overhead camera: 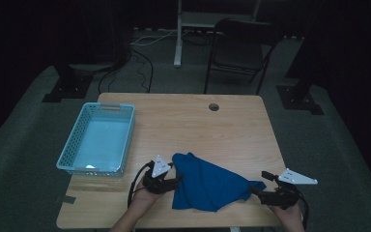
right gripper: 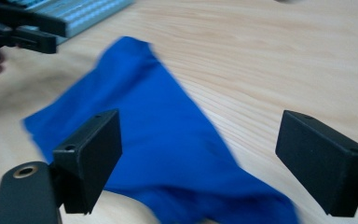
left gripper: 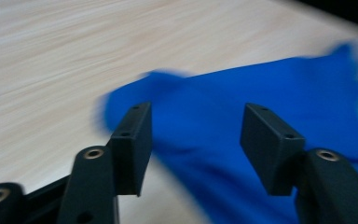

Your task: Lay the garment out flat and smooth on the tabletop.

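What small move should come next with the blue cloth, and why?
Probably bring the left tool onto the near-left edge of the blue cloth and close on it. Both tools stand open with nothing between the jaws: the left one at the cloth's left side, the right tool at its right corner. The cloth lies crumpled on the table, with the blue basket at the left, perhaps its destination.

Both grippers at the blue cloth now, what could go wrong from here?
1. The left gripper has open jaws around nothing; closing here may catch one loose layer of the blue cloth and unfold it.
2. The right gripper also stands open, so the cloth is free to slide on the table.
3. The cloth's right corner lies near the table's front edge and could slip off.
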